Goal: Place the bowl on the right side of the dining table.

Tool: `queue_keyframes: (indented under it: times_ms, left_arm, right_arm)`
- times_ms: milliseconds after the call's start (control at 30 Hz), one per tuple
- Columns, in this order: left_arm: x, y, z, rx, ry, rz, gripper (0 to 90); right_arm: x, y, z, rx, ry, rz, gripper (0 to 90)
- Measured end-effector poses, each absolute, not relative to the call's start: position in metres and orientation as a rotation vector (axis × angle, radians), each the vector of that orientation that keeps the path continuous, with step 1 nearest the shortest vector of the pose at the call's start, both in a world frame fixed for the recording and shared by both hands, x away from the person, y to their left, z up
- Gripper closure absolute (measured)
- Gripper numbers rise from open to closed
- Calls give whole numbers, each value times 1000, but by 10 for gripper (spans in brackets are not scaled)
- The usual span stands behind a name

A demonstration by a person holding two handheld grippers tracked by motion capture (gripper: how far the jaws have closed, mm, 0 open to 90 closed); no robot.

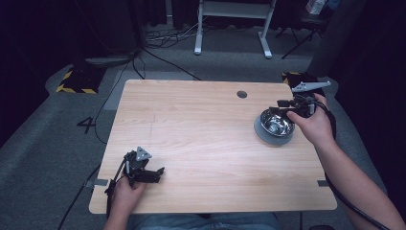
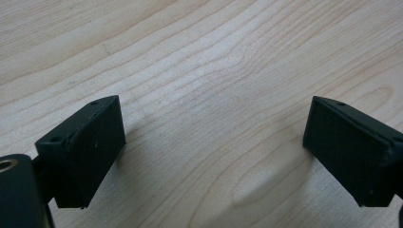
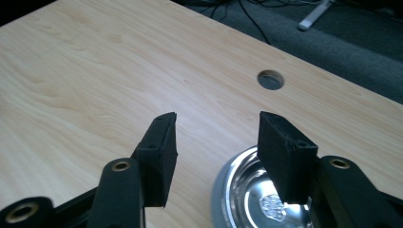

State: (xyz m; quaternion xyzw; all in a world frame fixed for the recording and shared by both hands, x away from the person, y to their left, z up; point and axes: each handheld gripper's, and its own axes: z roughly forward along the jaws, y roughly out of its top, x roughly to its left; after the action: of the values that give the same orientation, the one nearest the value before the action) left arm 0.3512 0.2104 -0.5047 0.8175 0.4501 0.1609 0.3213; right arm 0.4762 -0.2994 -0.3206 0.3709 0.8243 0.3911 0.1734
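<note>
A shiny steel bowl (image 1: 274, 125) on a grey rubber base stands at the table's right side and looks empty. A hand holds my right gripper (image 1: 279, 104) just above the bowl's far right rim, jaws pointing left. In the right gripper view, my right gripper (image 3: 216, 142) is open with nothing between the jaws. One jaw hangs over the bowl (image 3: 247, 190) and the other over bare wood. My left gripper (image 1: 161, 174) rests near the front left corner, held in a hand. In its own view, my left gripper (image 2: 214, 152) is wide open above bare wood.
The light wooden table (image 1: 201, 139) has a round cable hole (image 1: 242, 94) near its far edge, also visible as the cable hole (image 3: 270, 79) beyond my right jaws. Cables trail off the table's edges. A white desk frame (image 1: 232, 24) stands on the floor behind.
</note>
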Motion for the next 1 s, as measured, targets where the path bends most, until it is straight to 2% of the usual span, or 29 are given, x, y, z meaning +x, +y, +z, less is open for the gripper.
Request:
queue_keyframes:
  times_ms: [333, 1000]
  left_arm:
    - [351, 210, -505, 2147, 1182, 422, 69]
    - [351, 210, -505, 2148, 1186, 425, 69]
  right_arm:
    - [450, -289, -329, 964, 2424, 1159, 504]
    - [392, -282, -378, 872, 2531, 1176, 504]
